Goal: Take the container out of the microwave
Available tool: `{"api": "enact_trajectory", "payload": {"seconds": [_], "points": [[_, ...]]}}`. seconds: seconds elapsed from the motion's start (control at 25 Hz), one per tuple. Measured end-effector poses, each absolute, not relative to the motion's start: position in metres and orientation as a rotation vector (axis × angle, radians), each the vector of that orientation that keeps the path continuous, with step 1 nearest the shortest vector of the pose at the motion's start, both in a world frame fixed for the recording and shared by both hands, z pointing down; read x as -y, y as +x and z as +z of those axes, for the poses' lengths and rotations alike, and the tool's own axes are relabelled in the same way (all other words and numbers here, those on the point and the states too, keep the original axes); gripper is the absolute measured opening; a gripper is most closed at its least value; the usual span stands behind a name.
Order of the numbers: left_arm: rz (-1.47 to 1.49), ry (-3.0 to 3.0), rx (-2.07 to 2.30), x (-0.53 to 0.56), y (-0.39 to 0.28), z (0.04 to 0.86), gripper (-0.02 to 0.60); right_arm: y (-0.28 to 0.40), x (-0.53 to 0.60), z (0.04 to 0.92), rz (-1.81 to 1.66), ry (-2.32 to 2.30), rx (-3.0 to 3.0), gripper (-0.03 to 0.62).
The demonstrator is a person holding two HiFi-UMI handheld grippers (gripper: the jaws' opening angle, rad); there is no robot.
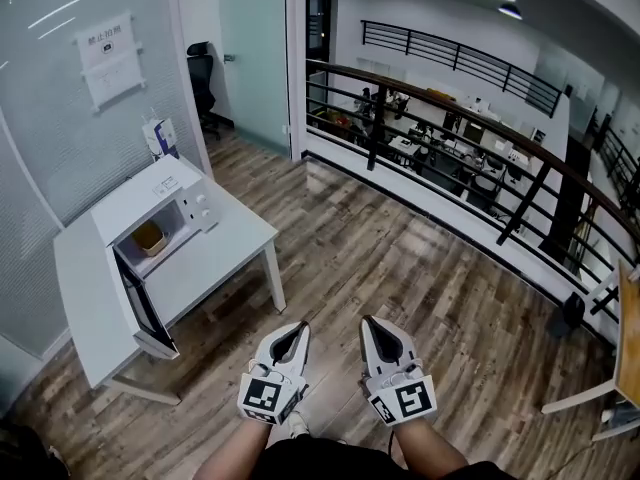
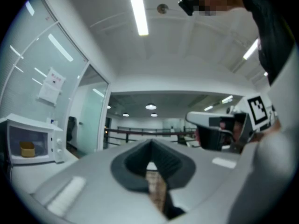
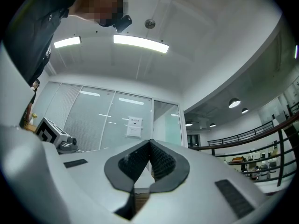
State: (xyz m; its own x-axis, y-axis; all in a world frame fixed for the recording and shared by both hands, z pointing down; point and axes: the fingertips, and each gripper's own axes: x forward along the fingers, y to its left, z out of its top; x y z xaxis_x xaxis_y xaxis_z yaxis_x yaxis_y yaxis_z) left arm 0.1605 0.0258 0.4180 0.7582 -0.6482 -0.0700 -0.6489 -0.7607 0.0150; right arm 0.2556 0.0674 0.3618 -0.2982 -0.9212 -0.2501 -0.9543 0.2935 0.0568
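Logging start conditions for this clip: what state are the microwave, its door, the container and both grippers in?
Microwave: standing on the white table.
Microwave door: swung fully open.
Container: inside the microwave, nothing touching it.
Left gripper: fingers shut, empty, away from the table.
Right gripper: fingers shut, empty, away from the table.

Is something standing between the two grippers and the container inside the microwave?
Nothing visible does. The microwave door is swung open, so the container shows in the cavity. Only wooden floor and table lie between it and the left gripper and right gripper.
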Motion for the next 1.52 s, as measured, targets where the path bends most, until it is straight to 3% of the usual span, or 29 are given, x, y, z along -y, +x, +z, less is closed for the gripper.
{"api": "enact_trajectory", "payload": {"seconds": [0.72,1.52], "points": [[0.121,-2.881,-1.212,0.083,0.072,0.421,0.005,0.175,0.046,0.371,0.287,-1.655,-2.526,-0.002],[0.073,-2.732,-1.506,0.219,0.056,0.428,0.005,0.154,0.213,0.376,0.253,-1.323,-2.680,-0.002]]}}
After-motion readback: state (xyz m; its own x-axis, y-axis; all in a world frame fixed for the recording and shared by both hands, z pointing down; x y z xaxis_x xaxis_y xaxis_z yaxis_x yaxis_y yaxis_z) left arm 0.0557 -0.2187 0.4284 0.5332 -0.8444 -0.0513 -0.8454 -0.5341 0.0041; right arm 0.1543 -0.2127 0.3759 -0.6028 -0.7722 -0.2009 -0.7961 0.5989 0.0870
